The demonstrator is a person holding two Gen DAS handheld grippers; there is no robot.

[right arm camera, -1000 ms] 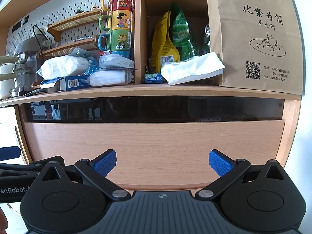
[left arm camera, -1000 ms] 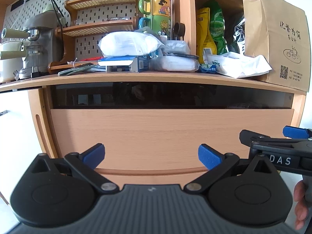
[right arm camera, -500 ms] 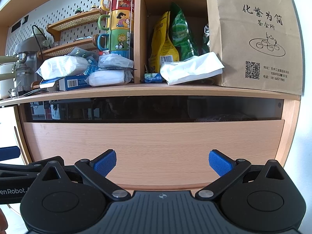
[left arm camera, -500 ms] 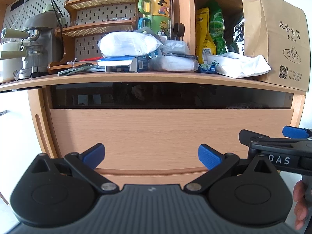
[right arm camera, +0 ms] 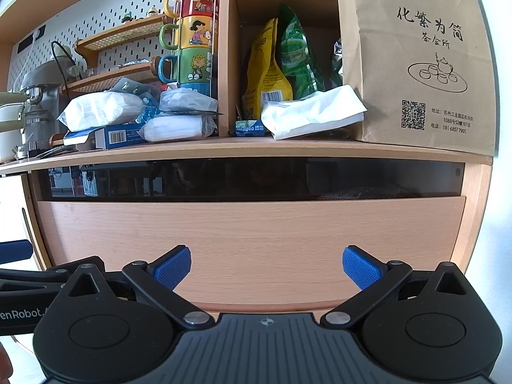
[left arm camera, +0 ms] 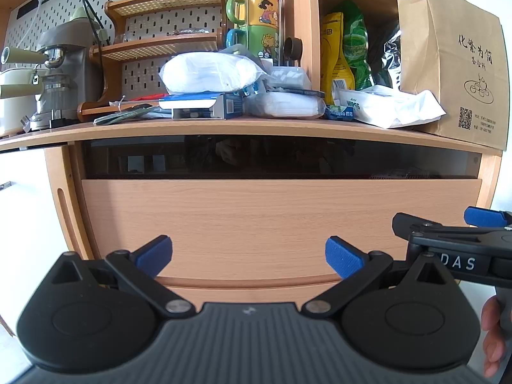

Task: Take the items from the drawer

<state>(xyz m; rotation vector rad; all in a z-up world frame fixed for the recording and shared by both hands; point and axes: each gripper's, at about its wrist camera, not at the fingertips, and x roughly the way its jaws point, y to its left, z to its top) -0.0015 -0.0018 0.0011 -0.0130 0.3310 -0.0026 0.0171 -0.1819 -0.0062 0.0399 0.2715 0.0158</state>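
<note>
The left tool [left arm camera: 248,257] and the right tool [right arm camera: 266,267] both stand released, blue pads wide apart and holding nothing, side by side in front of the wooden drawer [right arm camera: 249,243]. The drawer front is just ahead of both tools, not touched. Above it runs a dark gap [left arm camera: 281,156]; something lies at its right end, perhaps an item, but it is too dim to tell. The surface [left arm camera: 224,128] above carries packets and a paper bag [right arm camera: 419,60].
</note>
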